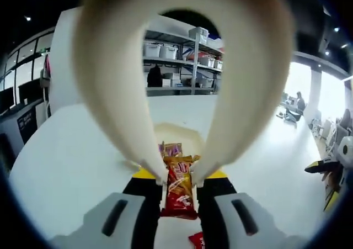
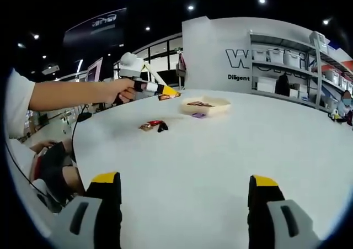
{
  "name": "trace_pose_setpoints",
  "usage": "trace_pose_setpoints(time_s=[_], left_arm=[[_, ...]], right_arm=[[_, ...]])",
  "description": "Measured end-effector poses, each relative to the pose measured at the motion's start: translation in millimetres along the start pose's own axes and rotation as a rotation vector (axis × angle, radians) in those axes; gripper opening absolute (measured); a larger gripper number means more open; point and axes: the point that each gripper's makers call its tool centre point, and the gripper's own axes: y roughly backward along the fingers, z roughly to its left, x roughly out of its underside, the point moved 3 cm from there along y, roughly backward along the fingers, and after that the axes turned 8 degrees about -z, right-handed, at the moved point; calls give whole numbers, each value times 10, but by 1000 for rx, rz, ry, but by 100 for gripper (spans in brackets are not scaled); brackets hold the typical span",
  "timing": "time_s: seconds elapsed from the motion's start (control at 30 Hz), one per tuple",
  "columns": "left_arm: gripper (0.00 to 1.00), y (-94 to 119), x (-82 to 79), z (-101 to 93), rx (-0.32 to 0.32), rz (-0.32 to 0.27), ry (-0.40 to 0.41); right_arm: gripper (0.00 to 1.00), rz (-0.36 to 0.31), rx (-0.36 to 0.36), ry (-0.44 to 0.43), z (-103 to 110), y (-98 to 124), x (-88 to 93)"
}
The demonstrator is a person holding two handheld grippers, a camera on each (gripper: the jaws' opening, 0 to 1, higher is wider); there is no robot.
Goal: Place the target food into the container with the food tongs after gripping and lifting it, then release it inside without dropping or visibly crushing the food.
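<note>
White tabletop [image 2: 220, 166] fills most of what I see, with grey storage shelving [image 1: 182, 61] and a white wall panel behind it.

On my left gripper [image 1: 179, 184] the jaws are clamped on the cream food tongs [image 1: 110, 89], whose two arms loop up and come back down to meet at the tips. Those tips pinch a red and orange snack packet [image 1: 179, 191], which hangs upright between them, clear of the table as far as I can tell. Just beyond the packet sits the shallow cream container [image 1: 176, 136] with a purple-wrapped item [image 1: 171, 148] already inside. Another bit of red wrapper [image 1: 197, 240] peeks in at the bottom edge.

My right gripper [image 2: 185, 191] is spread wide with nothing between its yellow-tipped jaws, low over bare table. From its view I see a person's hand [image 2: 118, 90] holding the left gripper out over the table, the packet at the tong tips close to the container's near side. A few loose wrapped snacks [image 2: 154, 126] lie on the table, apart from the container.
</note>
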Motion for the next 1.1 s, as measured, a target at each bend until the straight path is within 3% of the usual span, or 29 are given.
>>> trace_pose_setpoints(time_s=[0.4, 0.6, 0.77, 1.1], left_arm=[[22, -346, -151, -93, 46, -2, -22], [22, -493, -92, -139, 73, 23, -44], [22, -648, -79, -125, 81, 36, -34], [22, -946, 94, -163, 108, 87, 6]], right_arm=[[94, -15, 23, -7, -102, 26, -53], [94, -4, 33, 2, -159, 29, -39], [94, -1, 39, 10, -224, 2, -75], [94, 7, 41, 19, -282, -66, -83]])
